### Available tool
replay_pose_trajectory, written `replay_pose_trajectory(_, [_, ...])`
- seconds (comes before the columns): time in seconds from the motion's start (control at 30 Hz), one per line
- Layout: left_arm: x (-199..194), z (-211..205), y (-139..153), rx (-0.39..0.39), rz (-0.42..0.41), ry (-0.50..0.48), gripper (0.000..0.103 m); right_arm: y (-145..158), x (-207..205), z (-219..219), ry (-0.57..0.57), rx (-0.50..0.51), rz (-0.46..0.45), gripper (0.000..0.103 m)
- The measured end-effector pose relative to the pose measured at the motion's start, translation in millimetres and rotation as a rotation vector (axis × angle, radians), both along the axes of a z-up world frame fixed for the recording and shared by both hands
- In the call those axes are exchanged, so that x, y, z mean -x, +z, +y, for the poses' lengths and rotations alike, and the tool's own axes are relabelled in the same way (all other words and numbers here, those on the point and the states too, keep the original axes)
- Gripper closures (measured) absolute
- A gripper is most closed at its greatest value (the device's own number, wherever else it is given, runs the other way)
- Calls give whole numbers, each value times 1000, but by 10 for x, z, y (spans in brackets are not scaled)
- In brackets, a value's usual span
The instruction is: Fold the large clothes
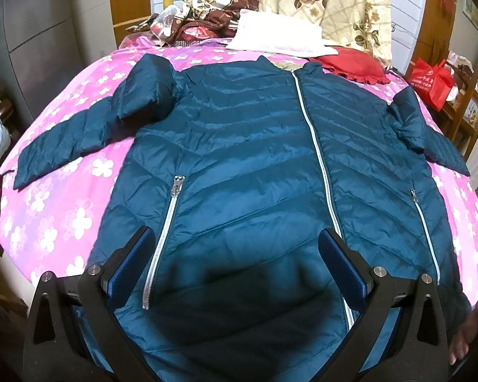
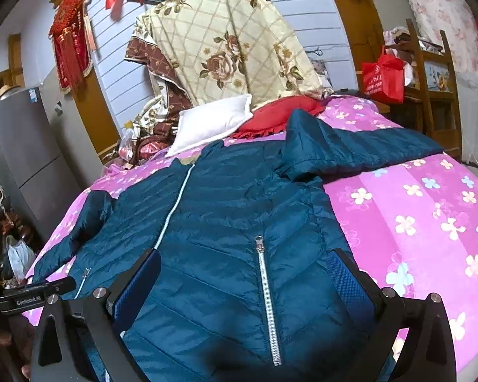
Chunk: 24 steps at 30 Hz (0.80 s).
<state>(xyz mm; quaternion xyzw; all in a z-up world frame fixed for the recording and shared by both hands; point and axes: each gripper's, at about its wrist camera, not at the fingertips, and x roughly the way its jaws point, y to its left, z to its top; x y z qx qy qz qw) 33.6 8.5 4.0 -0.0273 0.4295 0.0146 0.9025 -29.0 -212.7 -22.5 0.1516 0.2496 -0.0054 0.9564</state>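
A teal quilted jacket (image 1: 255, 159) is lying face up and zipped across a bed covered by a pink flowered bedspread (image 1: 63, 210). Its collar is pointing toward the head of the bed, where a white pillow (image 1: 277, 36) and a red cushion (image 1: 353, 63) are resting. Both sleeves are spreading out toward the bed's side edges, which leaves the whole garment flat and ready for a first fold. The left gripper (image 1: 235, 248) is hovering over the hem near the foot edge, jaws wide apart, straddling cloth between a pocket zipper (image 1: 164, 238) and the centre zipper (image 1: 318, 159). The right gripper (image 2: 243, 273) is hovering over the hem beside the other pocket, also spread wide and holding nothing. Both appear placed to pinch the hem.
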Motion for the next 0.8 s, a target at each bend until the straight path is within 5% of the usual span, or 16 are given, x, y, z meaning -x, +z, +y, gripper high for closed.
replay_pose_trajectory(0.4, [-451, 259, 78, -56, -53, 24, 0, -28, -49, 401, 40, 73, -4, 0])
replay_pose_trajectory(0.57, [-592, 390, -71, -59, -139, 30, 0, -31, -11, 410, 37, 95, -22, 0])
replay_pose_trajectory(0.67, [-685, 413, -237, -42, -67, 32, 0, -52, -41, 383, 20, 89, -8, 0])
replay_pose_trajectory(0.8, [-683, 458, -173, -24, -93, 46, 0, -62, -71, 410, 19, 93, -5, 0])
